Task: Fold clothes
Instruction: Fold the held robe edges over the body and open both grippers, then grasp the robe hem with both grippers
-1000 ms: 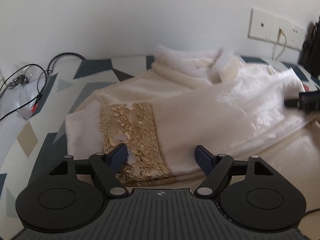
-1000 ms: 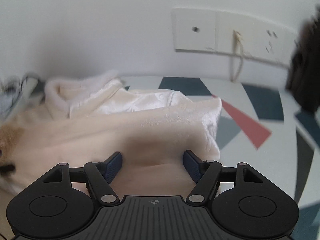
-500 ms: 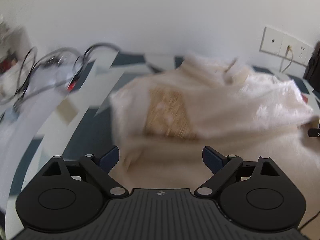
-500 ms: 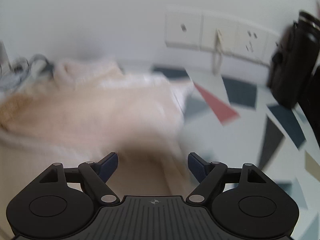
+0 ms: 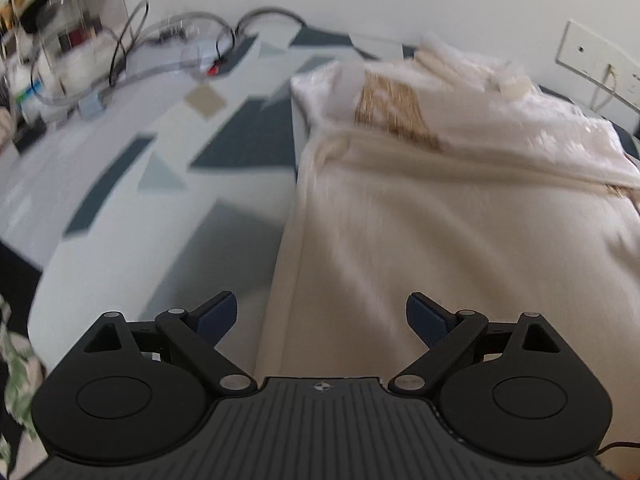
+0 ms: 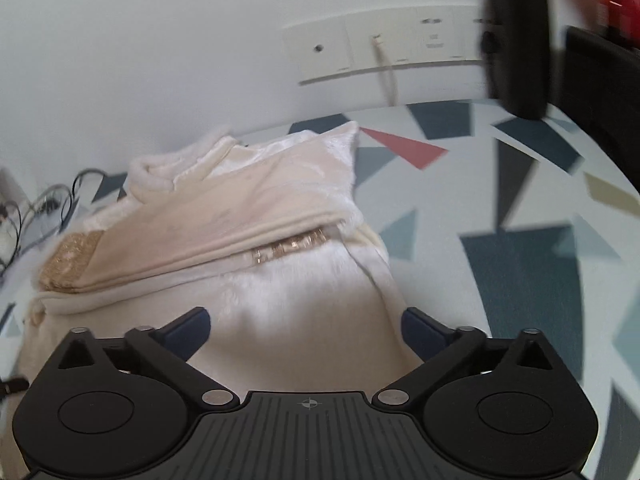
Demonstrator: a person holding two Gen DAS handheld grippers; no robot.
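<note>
The right gripper (image 6: 306, 330) hangs with its jaws spread wide over the near part of a cream fleece garment (image 6: 280, 280), gripping nothing. A sleeve with a gold cuff (image 6: 70, 258) lies folded across it. Far right on the patterned table (image 6: 520, 240) stands a black bottle (image 6: 516, 40), below wall sockets (image 6: 380, 50).

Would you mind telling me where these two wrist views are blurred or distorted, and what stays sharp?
Left wrist view: the cream garment and cables are smeared by motion blur, while the open left gripper is crisp. Right wrist view: the garment is clearer, but the dark object at upper right is streaked; fisheye bends the patterned table edge in both.
</note>
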